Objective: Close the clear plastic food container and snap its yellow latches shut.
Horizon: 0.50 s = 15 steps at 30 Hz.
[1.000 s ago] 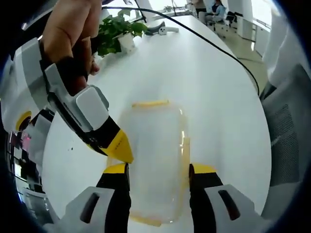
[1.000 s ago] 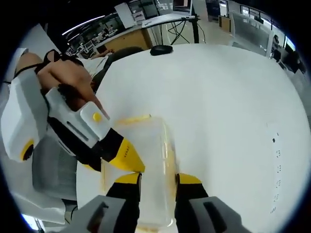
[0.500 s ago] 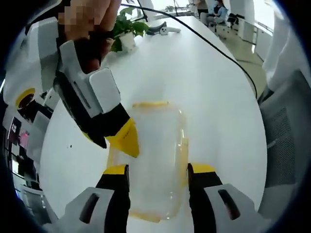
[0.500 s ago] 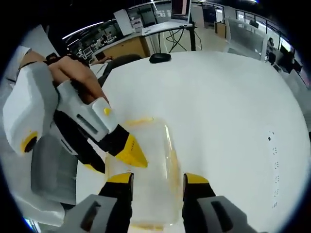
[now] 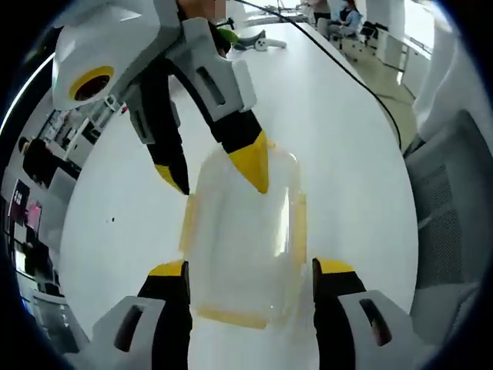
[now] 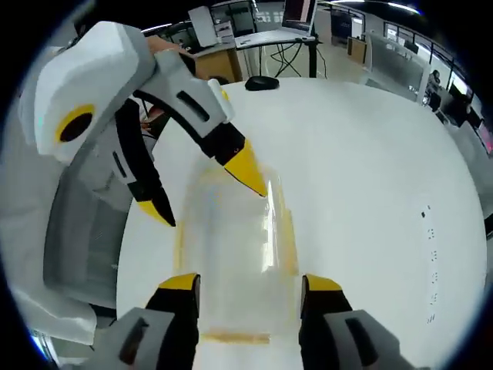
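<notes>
Container (image 5: 243,247), clear plastic with yellow latches (image 5: 299,223) along its sides, lies flat on the white table (image 5: 339,139) in the left gripper view. Just left of the container the tabletop is bare out to its curved edge. The left gripper (image 5: 248,271) has its jaws spread wide, one on each side of the container's near end, gripping nothing. Beyond the container's far end the right gripper (image 5: 218,173) also stands open, one yellow tip over the lid, the other off its left side. Right of the container, bare table runs to a rim with a black cable (image 5: 370,85) and a grey chair (image 5: 451,208) past it.

In the right gripper view the container (image 6: 235,254) sits between that gripper's open, empty jaws, the left gripper (image 6: 206,196) at its far end.
</notes>
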Tool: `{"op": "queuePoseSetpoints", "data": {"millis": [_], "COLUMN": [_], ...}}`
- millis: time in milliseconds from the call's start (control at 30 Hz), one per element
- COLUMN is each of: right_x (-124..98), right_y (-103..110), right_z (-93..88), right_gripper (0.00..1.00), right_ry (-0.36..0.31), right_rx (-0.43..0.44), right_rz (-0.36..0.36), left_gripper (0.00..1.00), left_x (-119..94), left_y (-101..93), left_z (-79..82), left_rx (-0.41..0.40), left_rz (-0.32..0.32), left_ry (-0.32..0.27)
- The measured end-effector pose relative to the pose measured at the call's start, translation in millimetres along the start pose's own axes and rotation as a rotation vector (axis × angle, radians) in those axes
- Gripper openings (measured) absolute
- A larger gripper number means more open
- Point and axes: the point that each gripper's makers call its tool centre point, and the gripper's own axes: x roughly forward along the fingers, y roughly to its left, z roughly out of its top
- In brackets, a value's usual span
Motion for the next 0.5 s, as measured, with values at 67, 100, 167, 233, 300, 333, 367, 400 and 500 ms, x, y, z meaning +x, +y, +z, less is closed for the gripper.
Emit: {"op": "queuePoseSetpoints", "data": {"millis": [67, 100, 167, 233, 300, 333, 367, 400, 500], "right_x": [-0.3, -0.3, -0.9, -1.3, -1.3, -1.5, -1.9, -2.2, -2.2], "right_y": [2.8, 3.6, 5.7, 8.5, 9.6, 10.3, 11.2, 11.7, 11.5], "right_z": [-2.2, -3.1, -4.4, -4.3, -4.5, -4.9, -5.7, -6.4, -9.1], "right_gripper": [0.52, 0.52, 0.53, 0.54, 0.56, 0.57, 0.57, 0.57, 0.62], "right_ry": [-0.001, 0.0, -0.001, -0.008, -0.011, -0.009, -0.006, -0.002, 0.004], "right_rx": [0.004, 0.004, 0.0, 0.002, -0.005, -0.006, -0.013, -0.021, -0.031], "right_rz": [0.0, 0.0, -0.005, -0.002, -0.009, -0.009, -0.013, -0.016, -0.029], "left_gripper": [0.62, 0.62, 0.63, 0.64, 0.64, 0.64, 0.65, 0.66, 0.67], "left_x": [0.0, 0.2, 0.9, 1.9, 3.1, 3.1, 3.1, 3.2, 5.1], "left_y": [1.4, 2.1, 3.0, 3.4, 3.2, 3.3, 4.4, 5.3, 8.5], "left_z": [-1.9, -2.2, -3.0, -3.3, -4.6, -4.3, -3.9, -3.9, -7.7], "left_rx": [0.0, -0.002, -0.01, -0.009, -0.006, -0.005, -0.003, -0.002, 0.004], "left_rz": [0.002, 0.003, 0.0, -0.002, -0.007, -0.009, -0.007, -0.007, -0.011], "left_ry": [0.007, 0.007, 0.008, 0.008, 0.012, 0.01, 0.007, 0.006, 0.018]}}
